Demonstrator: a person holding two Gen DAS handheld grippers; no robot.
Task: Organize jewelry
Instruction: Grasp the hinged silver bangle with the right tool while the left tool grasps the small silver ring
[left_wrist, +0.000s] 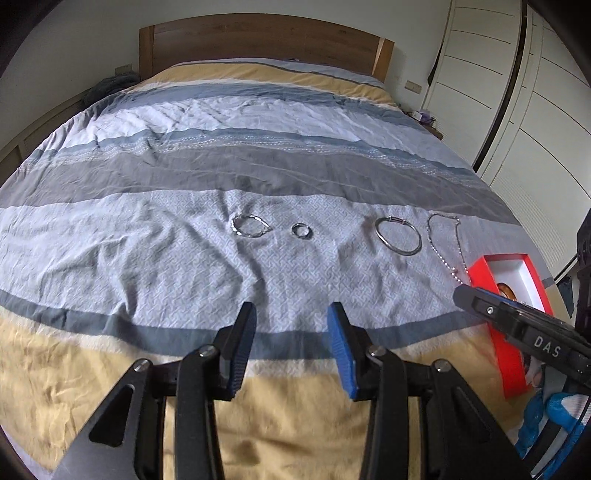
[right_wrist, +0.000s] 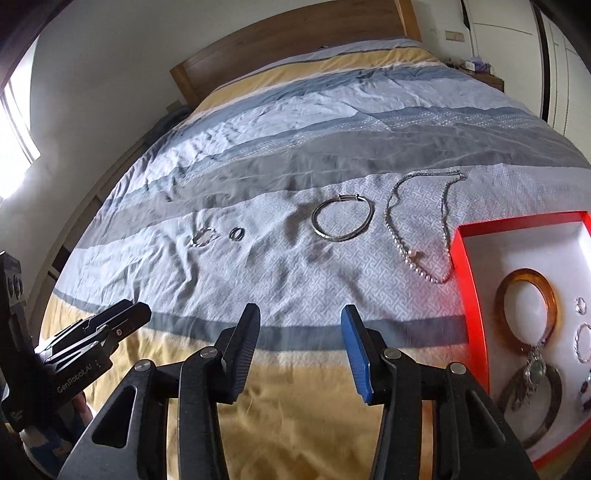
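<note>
Hovering over the yellow stripe at the foot of the bed (left_wrist: 147, 177), the left claw (left_wrist: 291, 332) and the right claw (right_wrist: 299, 336) both stood wide open and held nothing. Four pieces lay in a row on the patterned band of the cover: a twisted ring-like bracelet (left_wrist: 251, 226), a small ring (left_wrist: 302, 230), a plain bangle (right_wrist: 342, 219) and a beaded necklace (right_wrist: 417, 229), its lower loop just beside the red box (right_wrist: 466, 266). That box already held an amber bangle (right_wrist: 526, 314) and several smaller pieces, so the sorting seemed partly done, with a fresh pick-up the step in hand. The necklace looked the likeliest target for the right claw; a pinch low on the cover would be needed, without catching cloth.
</note>
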